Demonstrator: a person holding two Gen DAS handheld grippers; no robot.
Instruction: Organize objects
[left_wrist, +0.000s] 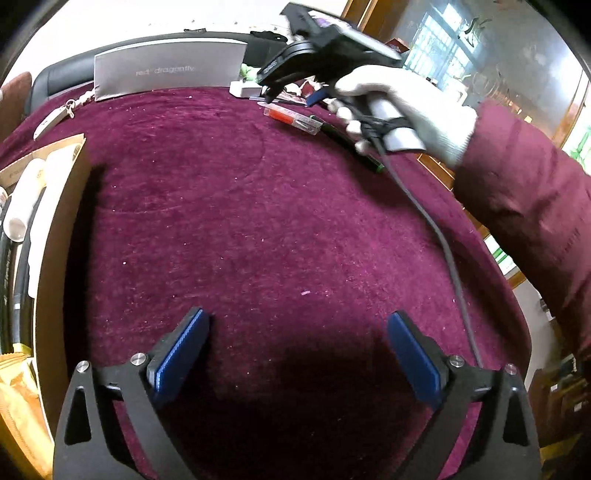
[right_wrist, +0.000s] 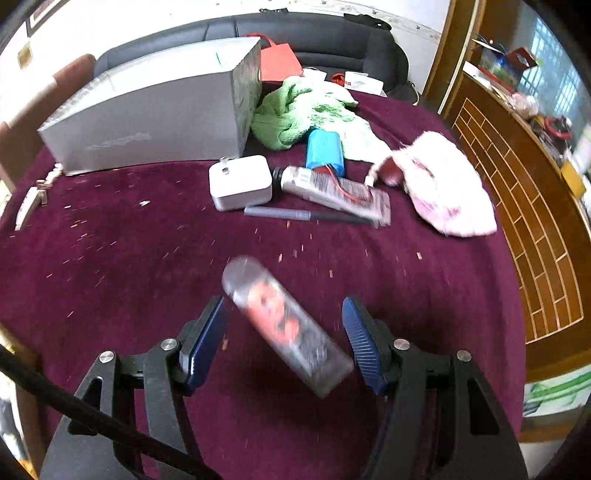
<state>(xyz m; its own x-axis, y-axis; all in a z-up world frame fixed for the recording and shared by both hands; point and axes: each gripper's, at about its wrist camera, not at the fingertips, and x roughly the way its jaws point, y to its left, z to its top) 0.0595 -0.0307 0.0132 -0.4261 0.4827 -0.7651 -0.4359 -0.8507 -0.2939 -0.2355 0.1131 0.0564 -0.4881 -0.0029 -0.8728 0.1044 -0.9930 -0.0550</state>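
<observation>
A: Item one, right gripper (right_wrist: 284, 343). State?

B: Spread wide, holding nothing. A clear plastic case with red contents (right_wrist: 286, 330) lies slantwise on the maroon cloth (right_wrist: 110, 266) between the blue pads (right_wrist: 208, 339), blurred; no contact that I can make out.

A: Item two, left gripper (left_wrist: 297, 354)?

B: Also spread apart, empty, hanging over bare cloth. At its 9 o'clock, a cardboard box (left_wrist: 55, 236) with white tubes and other goods already inside.

A: Remaining stock?

B: From the right wrist view, at 12 o'clock: white adapter (right_wrist: 240, 181), grey pen (right_wrist: 306, 215), squeeze tube (right_wrist: 332, 190), blue cylinder (right_wrist: 327, 149), green towel (right_wrist: 299, 110); pink cloth (right_wrist: 443, 184) toward 1 o'clock; silver box (right_wrist: 155, 107) at 11 o'clock.

A: Step in hand?

B: Likely the pick of the clear case. Next calls for squaring the pads to its long sides, closing firmly, then carrying it toward the cardboard box, presumably.
</observation>
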